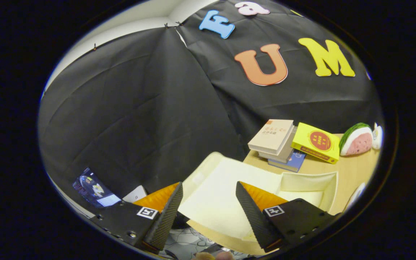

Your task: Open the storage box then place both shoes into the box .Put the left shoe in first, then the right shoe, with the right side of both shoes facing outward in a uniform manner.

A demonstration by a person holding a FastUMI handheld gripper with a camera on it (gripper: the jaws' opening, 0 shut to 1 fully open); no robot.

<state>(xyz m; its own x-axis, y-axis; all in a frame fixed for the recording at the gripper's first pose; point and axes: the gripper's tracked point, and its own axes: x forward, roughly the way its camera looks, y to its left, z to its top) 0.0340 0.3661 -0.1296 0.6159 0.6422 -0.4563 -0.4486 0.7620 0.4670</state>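
Hovered over the box (309,187), fingers spread wide and pinching nothing, gripper (208,213) tilted toward the lid (215,195). Looked already open, lid laid back flat toward the booth wall, cavity bare and pale just beyond the right finger. Saw something patterned below the fingertips, perhaps a shoe (186,243), too cut off to tell. Judged the next need to be fetching the left shoe: best gripped at the heel collar, kept level, right side turned outward. Stood books (276,139) beyond the box on the table (356,169), well clear.
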